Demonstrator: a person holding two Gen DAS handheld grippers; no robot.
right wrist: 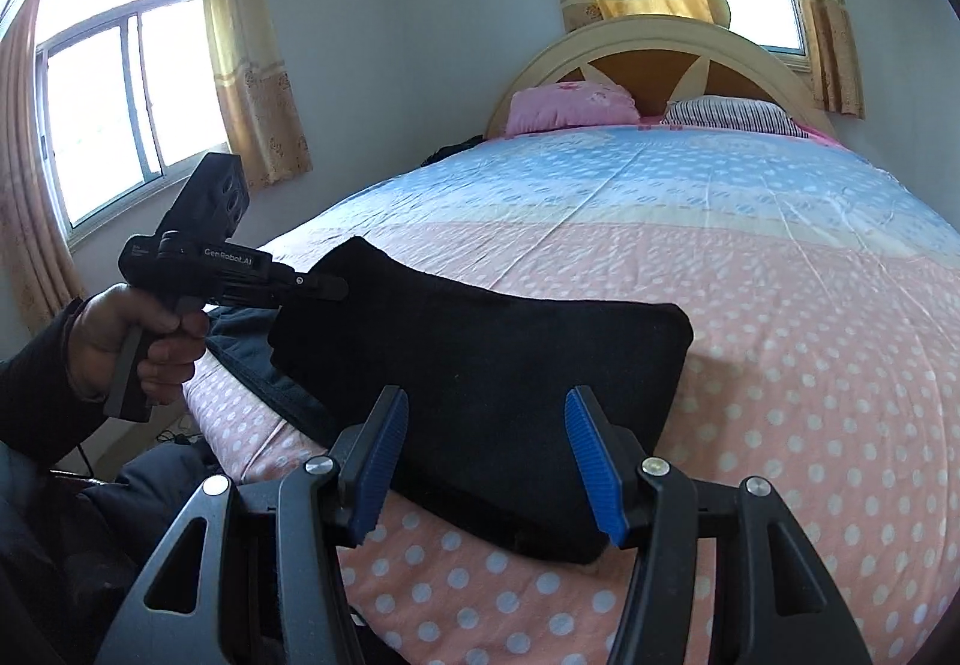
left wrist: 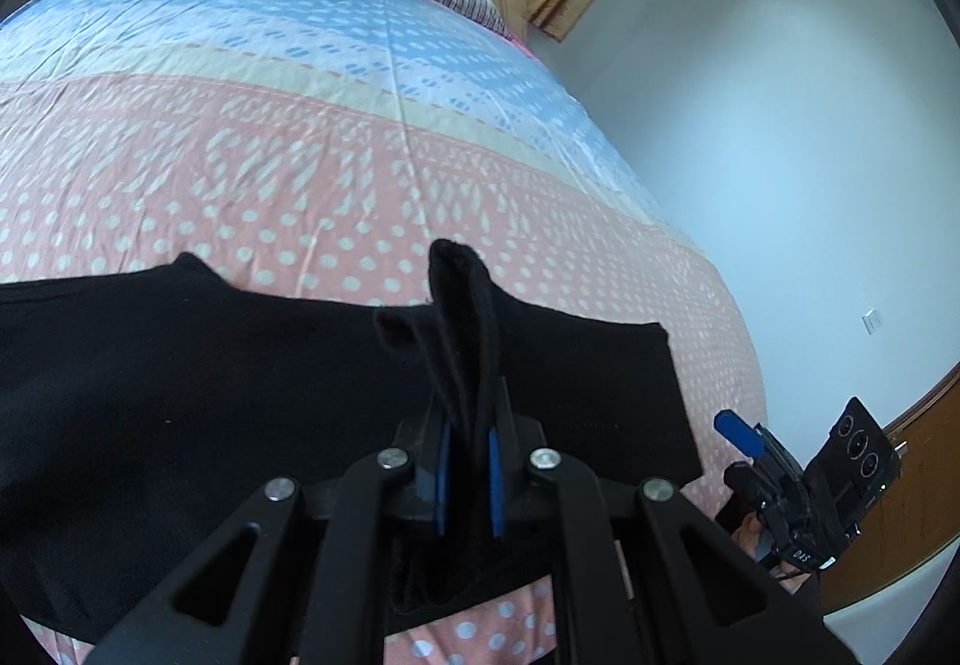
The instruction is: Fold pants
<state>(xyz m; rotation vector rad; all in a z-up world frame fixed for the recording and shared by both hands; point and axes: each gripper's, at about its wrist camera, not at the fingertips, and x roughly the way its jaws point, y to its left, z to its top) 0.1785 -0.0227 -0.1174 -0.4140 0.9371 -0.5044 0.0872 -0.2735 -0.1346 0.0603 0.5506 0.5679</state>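
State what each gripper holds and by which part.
The left gripper pinches a bunched edge of the black pants on the bed; the right gripper holds nothing, jaws open.

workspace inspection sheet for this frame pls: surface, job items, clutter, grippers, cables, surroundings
Surface: bed sheet, pink and blue with white dots, lightly creased.
Job's things: black pants lying partly folded near the bed's foot.
Clutter: pink pillow and striped pillow at the headboard; dark item at the far bed edge, unclear.
Grippers: left gripper shut on a bunched pants edge; right gripper open over the pants, gripping nothing.
Cables: cords on the floor beside the bed.
Surroundings: windows, yellow curtains, white walls.
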